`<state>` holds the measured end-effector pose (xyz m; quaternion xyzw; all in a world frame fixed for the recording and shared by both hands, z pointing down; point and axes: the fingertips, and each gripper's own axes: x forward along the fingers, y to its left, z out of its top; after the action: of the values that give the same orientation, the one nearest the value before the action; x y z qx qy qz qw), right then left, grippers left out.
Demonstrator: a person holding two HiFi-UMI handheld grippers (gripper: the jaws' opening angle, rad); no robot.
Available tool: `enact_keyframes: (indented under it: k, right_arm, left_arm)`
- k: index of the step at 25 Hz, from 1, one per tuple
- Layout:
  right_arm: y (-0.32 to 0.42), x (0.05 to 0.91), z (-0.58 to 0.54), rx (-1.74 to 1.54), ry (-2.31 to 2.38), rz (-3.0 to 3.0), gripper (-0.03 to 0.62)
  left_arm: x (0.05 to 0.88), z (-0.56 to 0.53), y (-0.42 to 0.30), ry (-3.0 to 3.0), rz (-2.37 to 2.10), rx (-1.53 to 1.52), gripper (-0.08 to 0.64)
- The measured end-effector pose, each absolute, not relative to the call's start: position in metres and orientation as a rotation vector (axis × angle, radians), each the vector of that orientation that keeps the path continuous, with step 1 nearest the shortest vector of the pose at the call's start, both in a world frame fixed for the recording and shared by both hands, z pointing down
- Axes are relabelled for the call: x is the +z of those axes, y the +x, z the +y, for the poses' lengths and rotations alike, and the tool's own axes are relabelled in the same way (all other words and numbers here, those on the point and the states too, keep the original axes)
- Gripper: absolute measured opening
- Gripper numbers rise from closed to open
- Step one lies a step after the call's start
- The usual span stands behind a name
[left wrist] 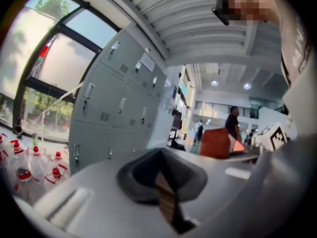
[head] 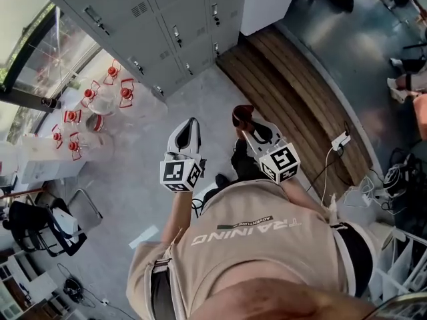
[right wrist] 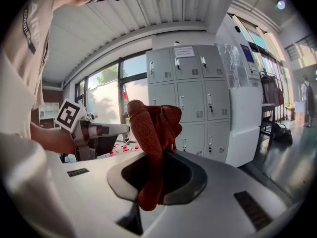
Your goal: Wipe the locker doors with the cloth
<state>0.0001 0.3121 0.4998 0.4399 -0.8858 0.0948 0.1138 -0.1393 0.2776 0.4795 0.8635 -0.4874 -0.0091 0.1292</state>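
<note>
A rust-red cloth hangs bunched in the jaws of my right gripper, which is shut on it. In the head view the cloth shows at the tip of the right gripper, well short of the grey locker doors. My left gripper is beside it on the left, shut with nothing in it. From the left gripper view the lockers stand ahead on the left and the cloth shows at the right. The lockers fill the middle of the right gripper view.
Several red-capped water bottles stand on the floor left of the lockers, below a window. A white machine adjoins the lockers on the right. A wooden strip with a power strip and cables runs at the right. A folded chair is at the lower left.
</note>
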Motion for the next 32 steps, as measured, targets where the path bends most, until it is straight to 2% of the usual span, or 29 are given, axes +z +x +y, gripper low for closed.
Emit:
enact_keyframes:
  k: [5,10,16,26,32]
  right_arm:
    - [0.019,0.507,0.246,0.344,1.273,-2.68,0.066]
    - [0.03,0.49,0.163,0.26,1.212,-2.785,0.066]
    - [0.05,0.501,0.099,0.307,1.198,-2.811,0.066]
    - [0.031,0.515,0.049,0.369,1.073,-2.867,0.066]
    - [0.008,0.499,-0.013,0.299,1.054,-2.803,0.066]
  left_arm:
    - [0.468,0.22,-0.12,2.534,-1.455,0.059,0.005]
    - [0.44,0.16,-0.112,2.565,-1.551,0.157,0.005]
    - [0.434,0.104,-0.099,2.522,-1.661,0.139,0.005]
    - [0.473,0.027,-0.113,2.45,-1.627,0.2,0.005]
    - [0.466,-0.059,-0.122,2.476,-1.594,0.068,0.005]
